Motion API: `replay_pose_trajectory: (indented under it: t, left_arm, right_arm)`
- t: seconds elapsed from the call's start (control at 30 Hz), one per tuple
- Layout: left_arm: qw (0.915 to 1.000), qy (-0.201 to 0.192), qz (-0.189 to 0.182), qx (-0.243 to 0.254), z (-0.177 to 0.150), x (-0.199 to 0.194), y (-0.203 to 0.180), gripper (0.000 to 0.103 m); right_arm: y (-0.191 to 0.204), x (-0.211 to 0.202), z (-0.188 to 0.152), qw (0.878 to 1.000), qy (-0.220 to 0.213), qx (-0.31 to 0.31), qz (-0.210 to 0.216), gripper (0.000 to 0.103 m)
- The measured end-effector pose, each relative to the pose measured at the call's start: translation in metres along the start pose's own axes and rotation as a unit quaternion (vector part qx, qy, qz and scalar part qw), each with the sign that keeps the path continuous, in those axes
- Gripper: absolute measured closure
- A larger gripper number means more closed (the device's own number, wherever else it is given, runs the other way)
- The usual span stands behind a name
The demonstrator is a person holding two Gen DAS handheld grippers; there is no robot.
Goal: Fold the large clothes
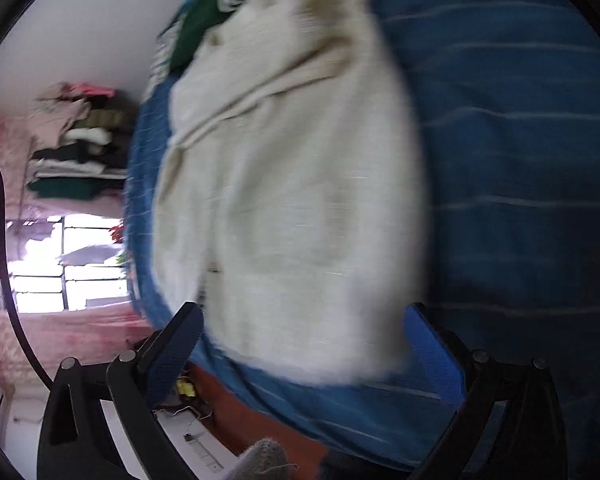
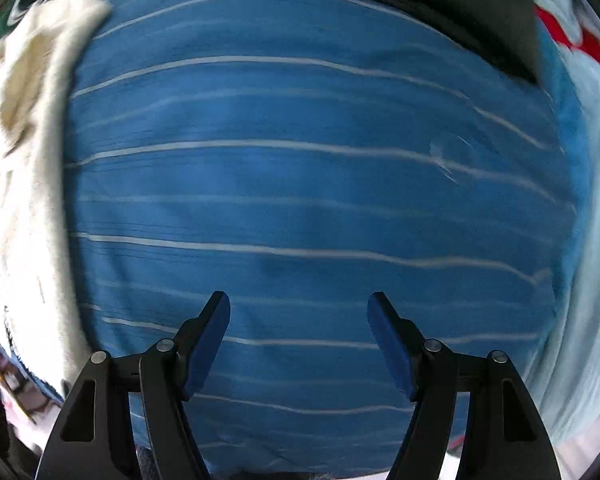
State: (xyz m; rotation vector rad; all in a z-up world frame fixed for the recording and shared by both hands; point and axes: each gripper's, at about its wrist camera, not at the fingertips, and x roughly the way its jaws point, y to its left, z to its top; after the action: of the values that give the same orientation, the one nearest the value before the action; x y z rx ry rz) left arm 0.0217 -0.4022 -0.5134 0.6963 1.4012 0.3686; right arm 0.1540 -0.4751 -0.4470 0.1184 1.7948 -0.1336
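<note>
A cream garment (image 1: 292, 200) lies in a folded, rounded shape on a blue sheet with thin white stripes (image 1: 520, 160). The left wrist view is blurred by motion. My left gripper (image 1: 304, 332) hovers over the garment's near edge, jaws wide apart, with its blue pads (image 1: 432, 356) not pressing on the cloth. In the right wrist view the same cream garment (image 2: 24, 168) runs down the left edge. My right gripper (image 2: 298, 304) is open above the bare striped sheet (image 2: 300, 168), with nothing between its fingers.
Green and patterned clothes (image 1: 204, 20) lie beyond the cream garment. A shelf of stacked clothes (image 1: 80, 140) and a bright window (image 1: 68, 264) stand past the bed's edge. A dark cloth (image 2: 460, 12) and pale blue fabric with red (image 2: 580, 120) border the sheet.
</note>
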Motion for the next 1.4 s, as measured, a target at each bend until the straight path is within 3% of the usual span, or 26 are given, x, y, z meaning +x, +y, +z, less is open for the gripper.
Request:
replay_pose_trajectory:
  t: [0.07, 0.2, 0.23, 0.3, 0.33, 0.37, 0.43, 0.47, 0.53, 0.6, 0.7, 0.73, 0.8, 0.87, 0.93, 1.03, 1.07, 1.1, 1.2, 1.27, 1.4]
  left_arm:
    - [1.0, -0.003, 0.003, 0.007, 0.004, 0.002, -0.017, 0.0]
    - [0.9967, 0.001, 0.075, 0.033, 0.016, 0.04, -0.042, 0.0]
    - [0.9955, 0.008, 0.091, 0.025, 0.022, 0.058, -0.038, 0.0]
    - [0.9962, 0.018, 0.085, -0.007, 0.031, 0.068, -0.026, 0.003]
    - [0.9963, 0.018, 0.073, -0.042, 0.037, 0.075, -0.006, 0.025]
    - [0.996, 0.02, 0.051, -0.071, 0.04, 0.078, 0.01, 0.059]
    - [0.9919, 0.017, 0.0, -0.126, 0.044, 0.079, 0.044, 0.086]
    - [0.9893, 0.012, -0.013, -0.145, 0.045, 0.078, 0.057, 0.089]
    - [0.9858, -0.006, -0.031, -0.165, 0.046, 0.071, 0.086, 0.09]
    - [0.9829, -0.017, -0.04, -0.179, 0.043, 0.066, 0.106, 0.091]
    - [0.9808, -0.027, -0.043, -0.188, 0.042, 0.065, 0.135, 0.091]
    - [0.9803, -0.03, -0.045, -0.19, 0.042, 0.066, 0.145, 0.091]
    - [0.9798, -0.037, -0.049, -0.19, 0.04, 0.066, 0.155, 0.091]
    - [0.9799, -0.044, -0.056, -0.186, 0.037, 0.065, 0.158, 0.091]
    - [0.9803, -0.051, -0.064, -0.18, 0.035, 0.069, 0.161, 0.091]
    - [0.9795, -0.055, -0.085, -0.174, 0.032, 0.069, 0.163, 0.091]
    - [0.9786, -0.054, -0.095, -0.174, 0.032, 0.069, 0.164, 0.091]
    - [0.9768, -0.053, -0.11, -0.176, 0.031, 0.07, 0.17, 0.091]
    - [0.9664, -0.052, -0.163, -0.192, 0.023, 0.077, 0.201, 0.091]
    - [0.9568, -0.05, -0.193, -0.212, 0.015, 0.083, 0.227, 0.091]
    - [0.9336, -0.041, -0.26, -0.243, 0.002, 0.105, 0.281, 0.091]
  right_arm:
    - [-0.018, -0.003, -0.008, 1.0, 0.002, 0.017, -0.006, 0.03]
    - [-0.027, -0.003, -0.013, 0.999, 0.008, 0.039, -0.002, 0.03]
    - [-0.033, -0.004, -0.015, 0.999, 0.009, 0.039, 0.001, 0.03]
    - [-0.057, -0.008, -0.001, 0.999, 0.006, 0.034, 0.009, 0.03]
    - [-0.063, -0.016, 0.012, 0.999, 0.005, 0.031, 0.013, 0.03]
    - [-0.064, -0.021, 0.022, 0.999, 0.002, 0.023, 0.025, 0.03]
    - [-0.054, -0.022, 0.03, 0.998, -0.006, 0.008, 0.067, 0.03]
    - [-0.049, -0.022, 0.035, 0.996, -0.011, 0.005, 0.093, 0.03]
    - [-0.037, -0.025, 0.053, 0.985, -0.016, -0.003, 0.17, 0.024]
    - [-0.015, -0.034, 0.069, 0.965, -0.029, -0.015, 0.26, 0.017]
    - [0.019, -0.052, 0.091, 0.928, -0.052, -0.027, 0.369, 0.015]
    - [0.045, -0.051, 0.08, 0.914, -0.059, -0.026, 0.4, 0.014]
    - [0.086, -0.067, 0.109, 0.893, -0.066, -0.026, 0.445, 0.01]
    - [0.094, -0.082, 0.13, 0.88, -0.063, -0.022, 0.471, 0.01]
    - [0.126, -0.074, 0.146, 0.882, -0.052, -0.009, 0.468, 0.01]
    - [0.148, -0.078, 0.159, 0.893, 0.001, 0.03, 0.449, 0.014]
    - [0.14, -0.079, 0.159, 0.893, 0.013, 0.042, 0.448, 0.038]
    - [0.144, -0.084, 0.159, 0.899, 0.02, 0.054, 0.434, 0.05]
    - [0.176, -0.116, 0.151, 0.915, -0.007, 0.041, 0.402, 0.067]
    - [0.184, -0.145, 0.136, 0.92, -0.024, 0.026, 0.389, 0.071]
    - [0.237, -0.22, 0.116, 0.94, -0.046, -0.007, 0.338, 0.072]
